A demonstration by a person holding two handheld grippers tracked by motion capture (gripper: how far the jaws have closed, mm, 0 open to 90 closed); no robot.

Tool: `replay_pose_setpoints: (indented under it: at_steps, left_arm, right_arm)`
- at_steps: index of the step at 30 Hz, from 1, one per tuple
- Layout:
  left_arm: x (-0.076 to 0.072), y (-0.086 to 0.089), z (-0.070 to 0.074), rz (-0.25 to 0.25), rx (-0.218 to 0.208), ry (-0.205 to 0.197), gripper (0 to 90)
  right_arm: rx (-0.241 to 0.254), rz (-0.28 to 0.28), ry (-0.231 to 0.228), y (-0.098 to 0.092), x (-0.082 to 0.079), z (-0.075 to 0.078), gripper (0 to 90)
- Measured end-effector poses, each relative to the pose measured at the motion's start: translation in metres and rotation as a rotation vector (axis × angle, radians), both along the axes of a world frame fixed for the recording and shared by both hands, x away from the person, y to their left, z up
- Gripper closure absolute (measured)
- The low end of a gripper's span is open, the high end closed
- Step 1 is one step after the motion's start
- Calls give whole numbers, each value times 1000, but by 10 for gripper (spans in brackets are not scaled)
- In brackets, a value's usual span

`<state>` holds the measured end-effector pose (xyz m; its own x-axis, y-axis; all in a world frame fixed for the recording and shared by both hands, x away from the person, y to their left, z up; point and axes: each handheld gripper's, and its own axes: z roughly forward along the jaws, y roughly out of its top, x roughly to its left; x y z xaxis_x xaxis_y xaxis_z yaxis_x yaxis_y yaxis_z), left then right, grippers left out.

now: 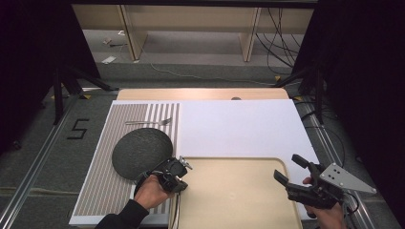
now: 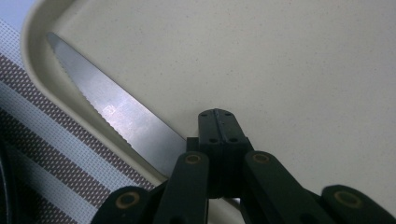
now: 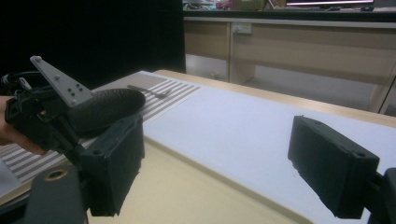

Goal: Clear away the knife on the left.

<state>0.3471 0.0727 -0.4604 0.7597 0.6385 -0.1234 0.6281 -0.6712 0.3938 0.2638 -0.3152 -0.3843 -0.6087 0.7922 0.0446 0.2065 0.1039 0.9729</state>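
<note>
One table knife [image 2: 116, 119] is the thing in hand: it lies at the left edge of the beige tray [image 2: 289, 70], its serrated blade running to the upper left of the left gripper view. The left gripper [image 2: 218, 122] has its jaws pressed together, probably on the hidden handle. The knife is likely stiff, light, slippery steel; the handle is the safe place to hold. The right gripper [image 3: 231, 168] stands apart, empty, at the lower right of the high view.
</note>
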Motion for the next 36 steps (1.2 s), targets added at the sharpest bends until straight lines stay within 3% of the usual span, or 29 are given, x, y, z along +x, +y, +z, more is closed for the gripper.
replay_pose_setpoints:
  at_steps: [2, 7, 11, 19, 36]
  left_arm:
    - [0, 1, 0, -1, -9, -2, 896]
    - [1, 3, 2, -1, -58, 11, 787]
    - [1, 4, 4, 1, -96, 20, 640]
    - [-2, 2, 7, -29, -142, -13, 376]
    - [-6, 6, 19, -43, -280, -59, 194]
  right_arm:
    - [0, 0, 1, 0, 0, 0, 194]
    - [-5, 1, 5, 0, 0, 0, 194]
    - [-1, 2, 0, 0, 0, 0, 195]
    - [-3, 3, -1, 0, 0, 0, 194]
    - [-3, 5, -3, 0, 0, 0, 194]
